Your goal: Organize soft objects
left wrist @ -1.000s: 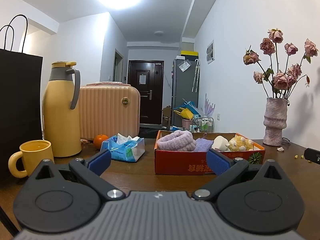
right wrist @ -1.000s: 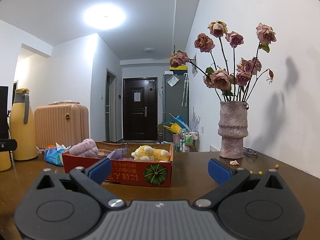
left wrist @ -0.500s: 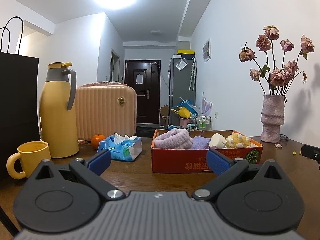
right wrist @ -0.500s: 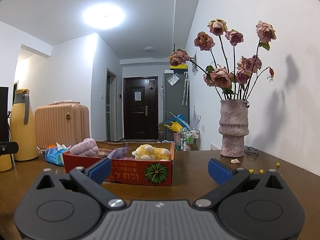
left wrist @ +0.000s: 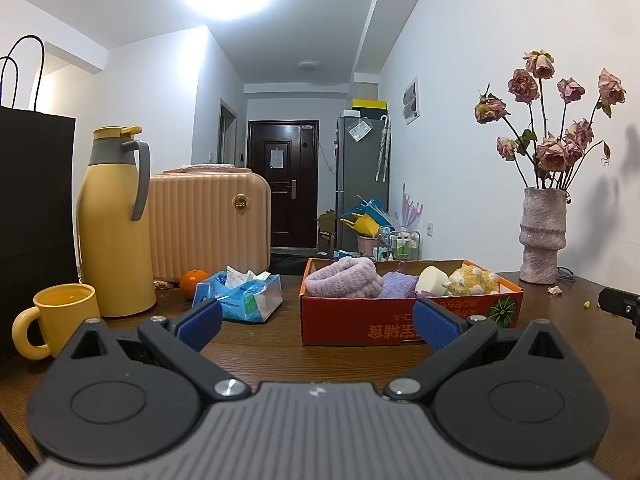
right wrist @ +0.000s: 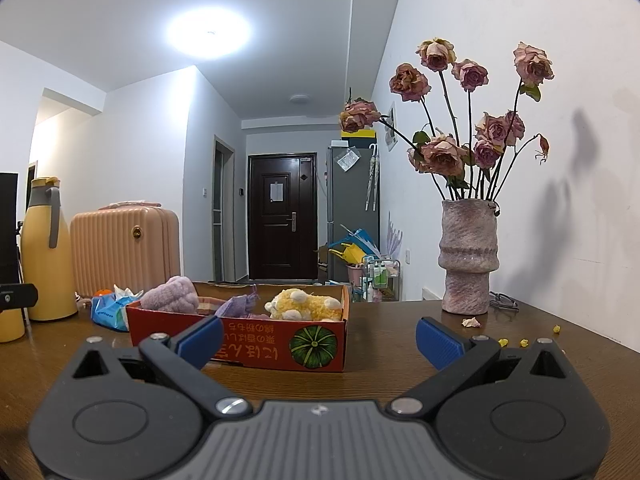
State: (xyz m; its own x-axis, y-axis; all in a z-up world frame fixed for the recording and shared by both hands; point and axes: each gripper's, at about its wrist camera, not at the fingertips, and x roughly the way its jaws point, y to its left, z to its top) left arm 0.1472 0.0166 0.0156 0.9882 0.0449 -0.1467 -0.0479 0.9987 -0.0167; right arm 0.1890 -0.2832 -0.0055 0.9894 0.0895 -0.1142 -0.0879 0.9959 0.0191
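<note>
Soft objects gathered in a shallow red cardboard box (left wrist: 400,330) with a pumpkin print, on a dark wooden table (left wrist: 260,350): a rolled lilac fleece bundle (left wrist: 340,282), a folded purple cloth (left wrist: 394,286), a white foam-like block (left wrist: 430,280) and a yellow plush toy (right wrist: 306,306). The box's long axis runs left to right across the left wrist view, one long side facing us; the bundle lies along it, the toy too (head end unclear). We hold the left gripper (left wrist: 316,322) and right gripper (right wrist: 318,338) low before the box, fingers spread wide, nothing between them. This fits either sorting about to start or sorting complete. Any grasp here should pinch across a short axis and compress gently. Beside the box: a blue tissue pack (left wrist: 240,298), a yellow thermos jug (left wrist: 116,224), a pink stone vase (right wrist: 468,258)
</note>
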